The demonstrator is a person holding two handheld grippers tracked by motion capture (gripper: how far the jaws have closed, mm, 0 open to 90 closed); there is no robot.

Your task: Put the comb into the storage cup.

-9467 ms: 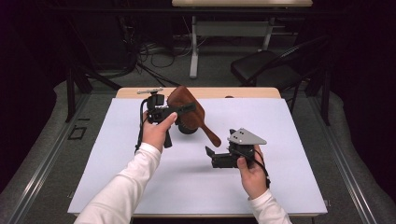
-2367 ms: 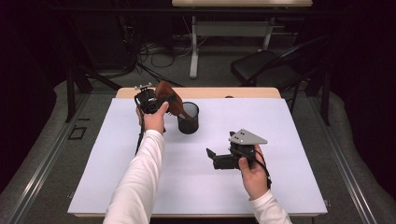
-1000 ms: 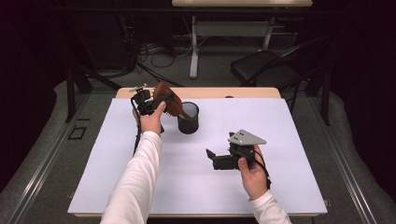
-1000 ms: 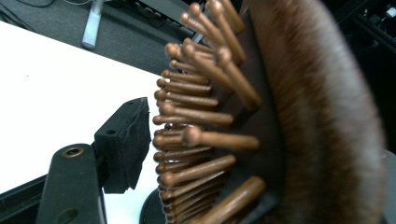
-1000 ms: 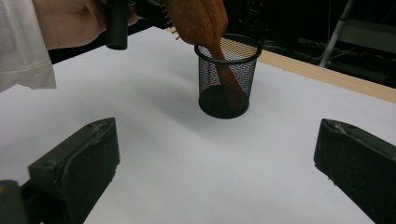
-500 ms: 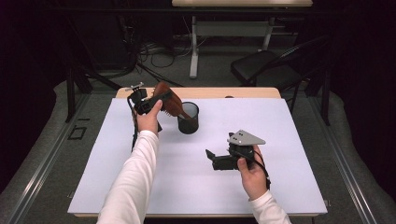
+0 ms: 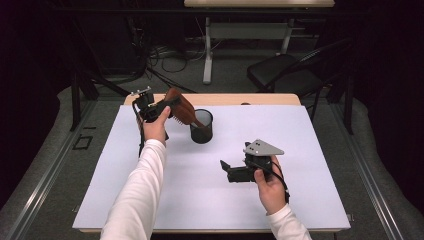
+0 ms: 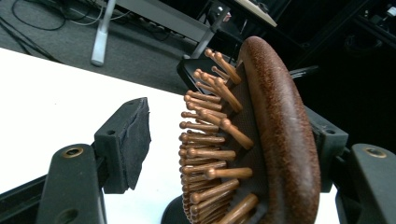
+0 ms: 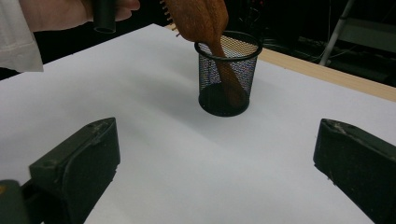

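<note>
Counter [image 7: 150, 200] came first for us: a broad white sheet over a wooden top, with dark floor, cables and a chair beyond its far edge. On it, toward the far left, stood the black mesh cup [image 7: 201, 126], upright and alone. Next in size was the wooden hairbrush [image 7: 181, 107], which we held tilted above the cup with its handle already down inside the mesh; the right gripper view showed that handle reaching close to the cup's bottom [image 9: 223, 70], though we could not tell whether it touched. Our left gripper [image 7: 162, 107] carried the brush by its head: in the left gripper view the brown back lay against one jaw while the other pad [image 8: 133, 140] stood apart from the pin tips, so we could not tell whether the brush was firmly pinched or merely resting there. Our right gripper [image 7: 226, 167] lay low on the sheet, well apart from the cup, its jaws spread wide and holding nothing. We judged the job nearly done: the handle was in, and what remained was to release the head, let the brush lean on the rim, and draw the left hand [image 7: 156, 127] away without tipping the light cup.
</note>
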